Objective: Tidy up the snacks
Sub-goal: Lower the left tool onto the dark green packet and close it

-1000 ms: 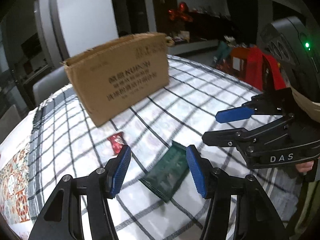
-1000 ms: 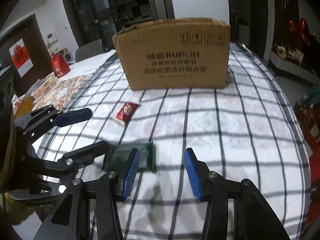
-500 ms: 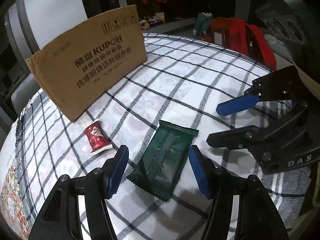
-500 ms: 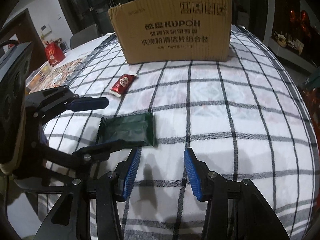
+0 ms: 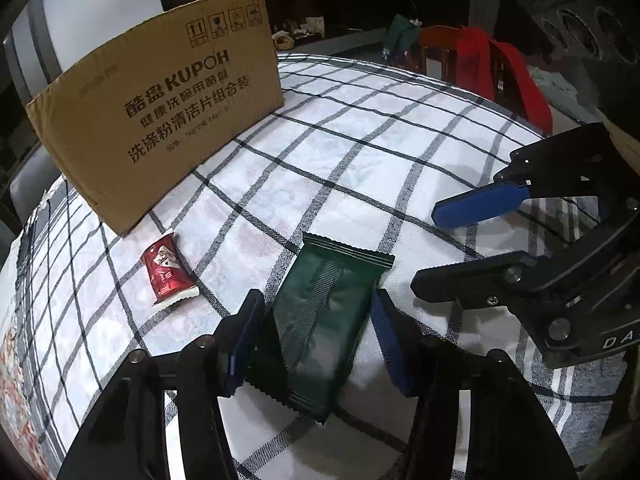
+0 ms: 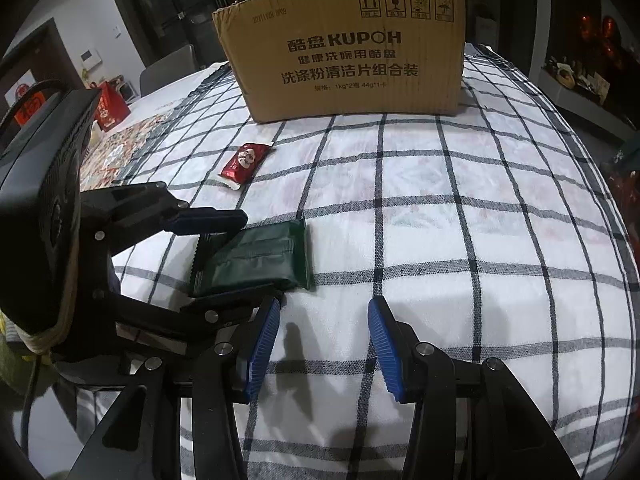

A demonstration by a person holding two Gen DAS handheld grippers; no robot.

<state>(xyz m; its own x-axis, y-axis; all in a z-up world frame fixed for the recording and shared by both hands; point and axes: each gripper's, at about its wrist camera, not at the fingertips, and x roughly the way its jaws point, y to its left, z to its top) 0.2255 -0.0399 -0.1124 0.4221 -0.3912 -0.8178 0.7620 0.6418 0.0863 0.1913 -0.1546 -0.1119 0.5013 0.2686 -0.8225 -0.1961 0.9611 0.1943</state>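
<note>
Two snacks: we see a green pack [image 5: 324, 320] and a red pack [image 5: 166, 272] lying flat on the checked cloth [image 5: 360, 168], both short of the box [image 5: 160, 120].
Nearer hand: we have the left gripper [image 5: 316, 340] right over the green pack; the right gripper [image 6: 324, 340] hangs beside it over bare cloth.
Green pack's long axis: we read it as running straight out along the left gripper's fingers, near end low between them, far crimped end toward the box.
Left gripper state: we see its jaws straddling the pack's two long edges; they have just been closing, with the pack between them. In the left wrist view a sliver of gap seems to remain on each side, so we judge no pinch yet.
Right gripper state: we see it spread, nothing between its pads.
Red pack: we place it to the left of the green one, apart from it, nearer the box.
Coming move: we judge the squeeze must land across the pack's short width.
</note>
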